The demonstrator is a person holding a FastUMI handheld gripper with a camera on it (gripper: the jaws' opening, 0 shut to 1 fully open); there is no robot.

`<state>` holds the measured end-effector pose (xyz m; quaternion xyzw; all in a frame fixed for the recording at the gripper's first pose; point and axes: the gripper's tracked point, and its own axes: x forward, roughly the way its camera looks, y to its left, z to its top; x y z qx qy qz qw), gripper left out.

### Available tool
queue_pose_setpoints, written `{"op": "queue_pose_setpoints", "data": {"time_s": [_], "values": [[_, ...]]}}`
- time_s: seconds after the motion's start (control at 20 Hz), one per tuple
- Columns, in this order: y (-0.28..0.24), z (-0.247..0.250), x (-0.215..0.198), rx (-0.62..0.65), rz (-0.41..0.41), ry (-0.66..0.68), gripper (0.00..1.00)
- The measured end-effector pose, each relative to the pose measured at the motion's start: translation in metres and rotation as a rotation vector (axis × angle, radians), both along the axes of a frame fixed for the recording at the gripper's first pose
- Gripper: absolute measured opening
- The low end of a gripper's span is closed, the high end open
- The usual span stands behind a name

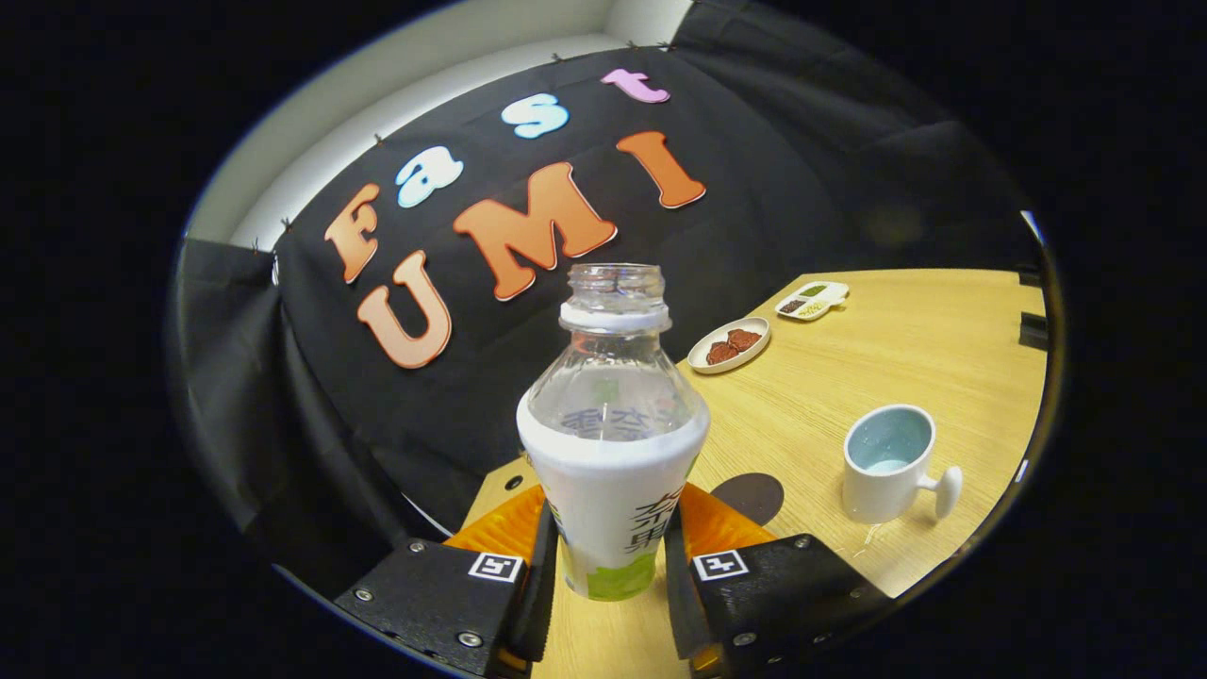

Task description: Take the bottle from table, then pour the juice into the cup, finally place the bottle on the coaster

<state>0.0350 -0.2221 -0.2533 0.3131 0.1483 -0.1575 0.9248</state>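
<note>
A clear, uncapped bottle (611,443) with a white and green label stands between my fingers, and my gripper (609,556) is shut on its lower body, one finger pressing on each side. Liquid fills it up to the shoulder. The white cup (886,462), pale blue inside with a knob handle, sits on the table (905,330) to the right, beyond the fingers. Its mouth is open and faces up. A dark round coaster (747,496) lies flat just past the right finger (681,575), between the bottle and the cup. The whole scene looks tilted.
A small oval dish (728,344) with reddish-brown pieces lies farther back on the wooden table. Behind it is a white divided tray (811,300). A black object (1033,330) sits at the table's far right edge. The black cloth wall hangs close behind the table.
</note>
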Motion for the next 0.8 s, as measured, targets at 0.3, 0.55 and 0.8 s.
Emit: {"op": "queue_pose_setpoints", "data": {"time_s": [0.3,0.55,0.8], "values": [[-0.003,0.025,0.012,0.243,-0.050,-0.137,0.51],[-0.010,0.020,0.012,0.352,-0.088,-0.164,0.51],[-0.010,0.022,0.019,0.470,-0.109,-0.220,0.51]]}}
